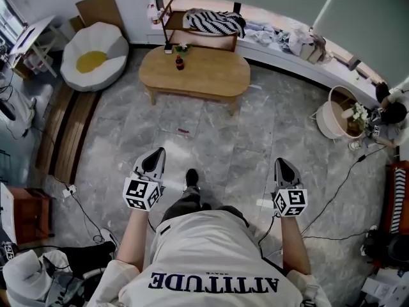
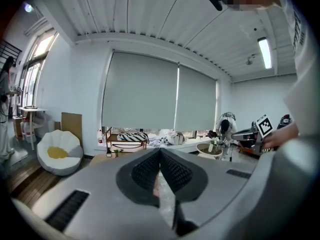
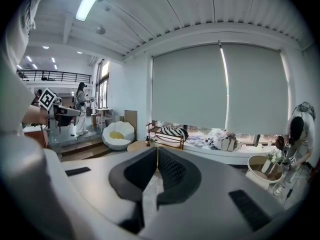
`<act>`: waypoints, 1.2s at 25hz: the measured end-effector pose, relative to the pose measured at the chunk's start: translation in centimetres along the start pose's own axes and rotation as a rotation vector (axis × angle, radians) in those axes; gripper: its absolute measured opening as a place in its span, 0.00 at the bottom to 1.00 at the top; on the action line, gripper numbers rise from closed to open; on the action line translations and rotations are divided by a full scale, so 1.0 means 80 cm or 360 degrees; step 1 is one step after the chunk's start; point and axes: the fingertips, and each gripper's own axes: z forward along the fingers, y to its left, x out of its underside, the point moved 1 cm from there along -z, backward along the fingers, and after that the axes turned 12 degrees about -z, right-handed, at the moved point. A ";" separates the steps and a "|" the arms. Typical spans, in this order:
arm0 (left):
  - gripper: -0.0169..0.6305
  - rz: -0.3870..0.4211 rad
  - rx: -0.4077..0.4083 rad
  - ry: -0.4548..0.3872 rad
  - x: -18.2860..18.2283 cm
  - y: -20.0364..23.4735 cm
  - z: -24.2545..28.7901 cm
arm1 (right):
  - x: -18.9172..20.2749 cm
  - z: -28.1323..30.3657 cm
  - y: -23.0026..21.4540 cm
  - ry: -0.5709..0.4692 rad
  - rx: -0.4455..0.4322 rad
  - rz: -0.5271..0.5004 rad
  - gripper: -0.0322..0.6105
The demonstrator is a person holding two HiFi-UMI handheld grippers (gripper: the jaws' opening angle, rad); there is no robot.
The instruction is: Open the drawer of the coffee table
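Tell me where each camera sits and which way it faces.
Head view: on the person's head, looking down at the coffee table; shirt, left gripper and right gripper show.
Left gripper view: on the left gripper, along its shut fingers toward the blinds; shirt at right.
Right gripper view: on the right gripper, along its shut fingers toward the blinds; shirt at left.
Shared: all see the white chair.

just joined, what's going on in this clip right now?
A person stands on the stone floor with a gripper in each hand. The left gripper and the right gripper are both shut with nothing between the jaws. The wooden coffee table stands ahead across open floor, and neither gripper touches it. A small dark bottle stands on top of it. The drawer can't be made out from here, so the task has not started.
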 end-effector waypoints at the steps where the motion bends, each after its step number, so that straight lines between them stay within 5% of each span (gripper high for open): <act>1: 0.05 -0.0002 0.0005 0.0006 0.000 0.007 0.007 | -0.001 0.008 0.001 0.0006 0.0005 -0.0001 0.08; 9: 0.05 -0.0070 0.0056 -0.0004 -0.019 0.062 0.064 | -0.026 0.067 0.006 0.0049 0.0017 -0.0037 0.08; 30: 0.05 0.0108 0.0255 0.0068 -0.110 0.212 0.214 | -0.106 0.234 0.019 0.0091 0.0180 -0.0006 0.08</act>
